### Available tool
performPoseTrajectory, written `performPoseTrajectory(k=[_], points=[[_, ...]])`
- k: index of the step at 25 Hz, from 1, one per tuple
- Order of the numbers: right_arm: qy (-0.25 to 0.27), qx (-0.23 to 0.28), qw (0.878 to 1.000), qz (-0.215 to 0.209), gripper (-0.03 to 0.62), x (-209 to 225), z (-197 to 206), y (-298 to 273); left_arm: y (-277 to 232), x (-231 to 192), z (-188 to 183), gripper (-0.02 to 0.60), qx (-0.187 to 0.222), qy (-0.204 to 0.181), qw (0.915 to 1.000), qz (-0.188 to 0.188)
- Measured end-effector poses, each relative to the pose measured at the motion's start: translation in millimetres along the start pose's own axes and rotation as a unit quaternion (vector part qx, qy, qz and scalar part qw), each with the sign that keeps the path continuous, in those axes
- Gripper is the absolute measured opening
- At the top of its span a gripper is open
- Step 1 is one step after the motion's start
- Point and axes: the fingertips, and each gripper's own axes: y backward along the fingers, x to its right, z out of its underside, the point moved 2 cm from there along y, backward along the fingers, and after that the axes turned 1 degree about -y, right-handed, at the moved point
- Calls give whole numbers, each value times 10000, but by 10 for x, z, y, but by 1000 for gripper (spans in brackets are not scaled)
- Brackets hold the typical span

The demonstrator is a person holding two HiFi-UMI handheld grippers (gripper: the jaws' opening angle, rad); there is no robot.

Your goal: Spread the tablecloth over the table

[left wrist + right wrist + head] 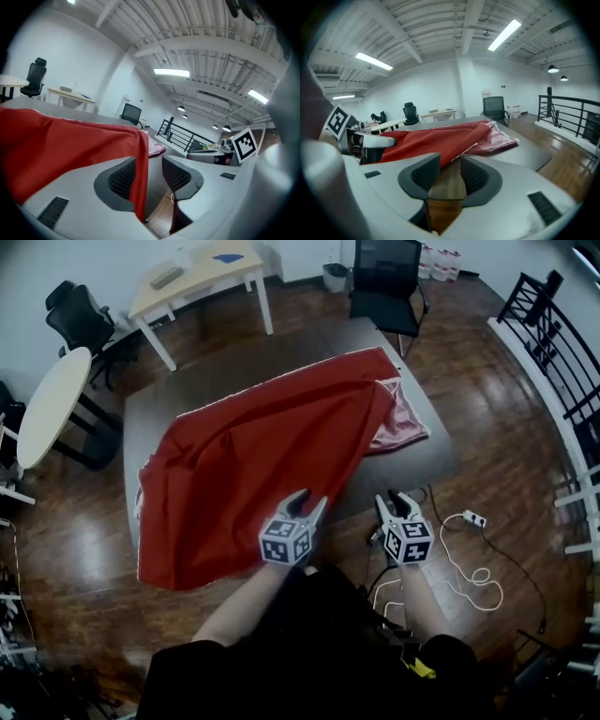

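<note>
Tablecloth [253, 456] half spread across counter [436, 460]
Left fingers [123, 180] apart around hem, right fingers [423, 176] apart, empty; clamp both, pull evenly.

- Indoor scene, evenly bright.
- Source: ceiling tube lights [171, 72], visible in both gripper views.
- Head view: pale glare streaks on glossy wood floor [497, 427]; barrel distortion; corners darkened; overall slightly soft.
- Red tablecloth [253, 474] well exposed; folds marked by soft shading.
- Gripper views: circular fisheye frame, black rim, straight lines bowed.
- Nearest foreground out of focus; left gripper view lower right possibly motion-smeared.
</note>
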Motion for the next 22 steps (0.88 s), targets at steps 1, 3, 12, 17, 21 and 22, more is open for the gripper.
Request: performPoseTrajectory(k=[1,3,12,17,21,22], points=[[38,-2,10000,67,143,55,-45,-12,-106,54,-31,179,-72,-76,9999,109],[165,-72,9996,207,143,185,-130,-65,-293,131,-116,183,-131,-92,9994,304],[-104,-139,9997,188,95,664,-377,-665,-1023,271,-85,183,-688,-359,9953,577],[-203,-197,9981,-548,95,1064,-499,-1010,-1557,319,-58,183,-779,-643,9947,-187],[133,-318,9938,-1056,95,1399,-680,-1071,-2005,258,-139,251,-922,-924,9847,-1156],[172,-340,9927,-1147,95,1455,-693,-1085,-2083,254,-125,272,-1039,-980,9819,-1247]])
